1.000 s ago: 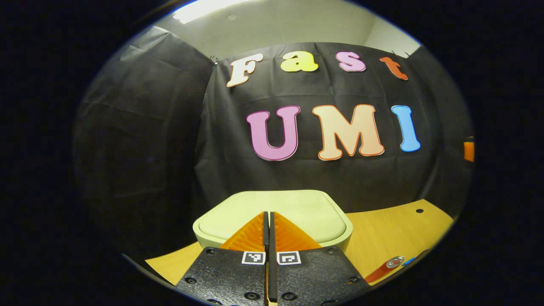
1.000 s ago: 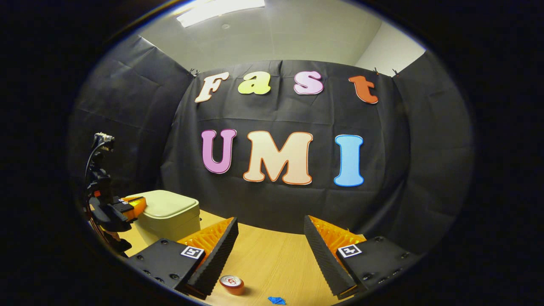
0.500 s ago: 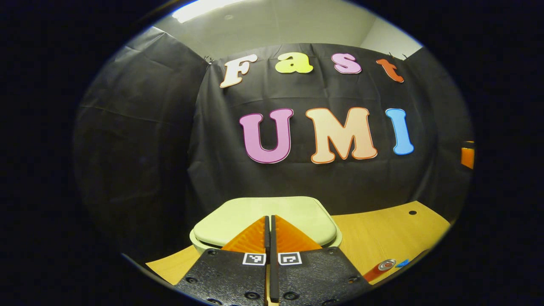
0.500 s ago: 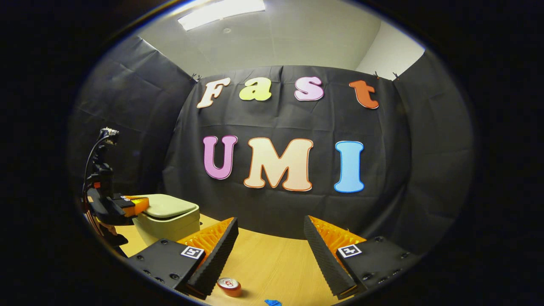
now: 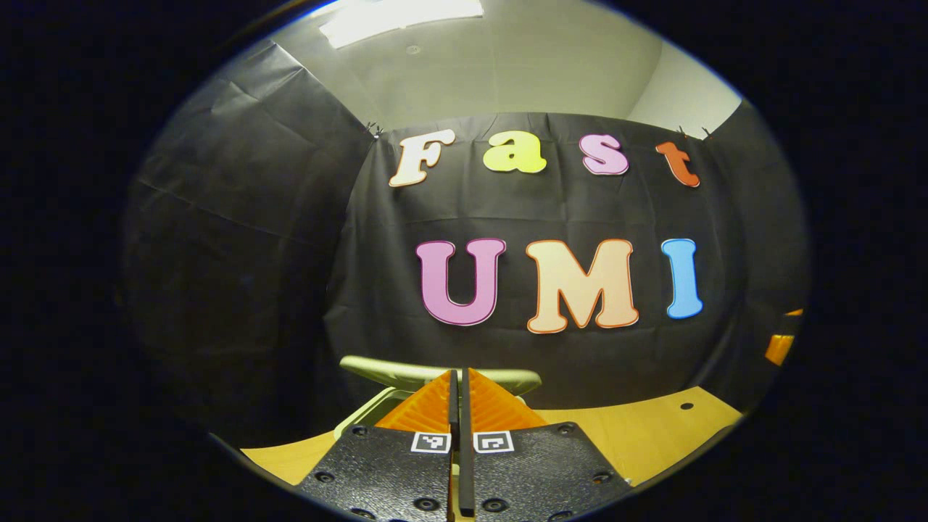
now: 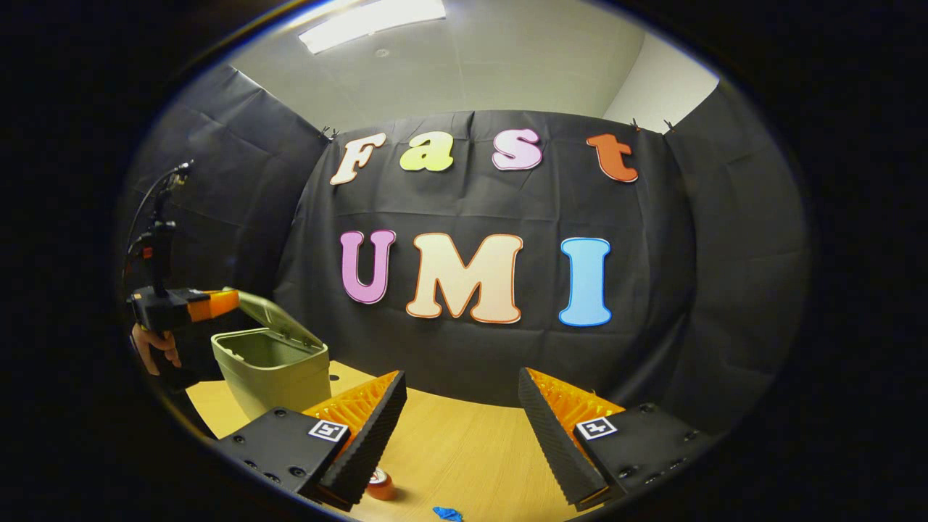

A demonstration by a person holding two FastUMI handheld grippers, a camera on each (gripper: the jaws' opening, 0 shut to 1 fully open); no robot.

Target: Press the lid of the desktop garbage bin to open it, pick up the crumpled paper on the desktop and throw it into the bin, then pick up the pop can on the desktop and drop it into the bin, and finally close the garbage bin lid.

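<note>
The pale green desktop bin [image 6: 272,373] stands open at the table's left, its lid [image 6: 274,317] tilted up at the back. In the left gripper view the raised lid [image 5: 406,373] shows edge-on just beyond my left gripper [image 5: 457,375], which is shut with nothing in it. A hand [image 6: 154,349] holds that left gripper [image 6: 217,301] level with the lid's top edge. My right gripper [image 6: 461,377] is open and empty above the table. The pop can [image 6: 380,484] stands near the front edge, partly hidden behind a finger [image 6: 362,442]. A small blue crumpled scrap [image 6: 447,513] lies to the can's right.
The wooden table [image 6: 464,449] runs back to the black cloth wall. A small round hole [image 5: 686,406] marks the tabletop right of the bin. An orange part [image 5: 779,349] shows at the far right of the left gripper view.
The bin's lid has sprung up from flat to tilted open. My left gripper has lifted off the lid and risen. The right gripper has hardly moved.
</note>
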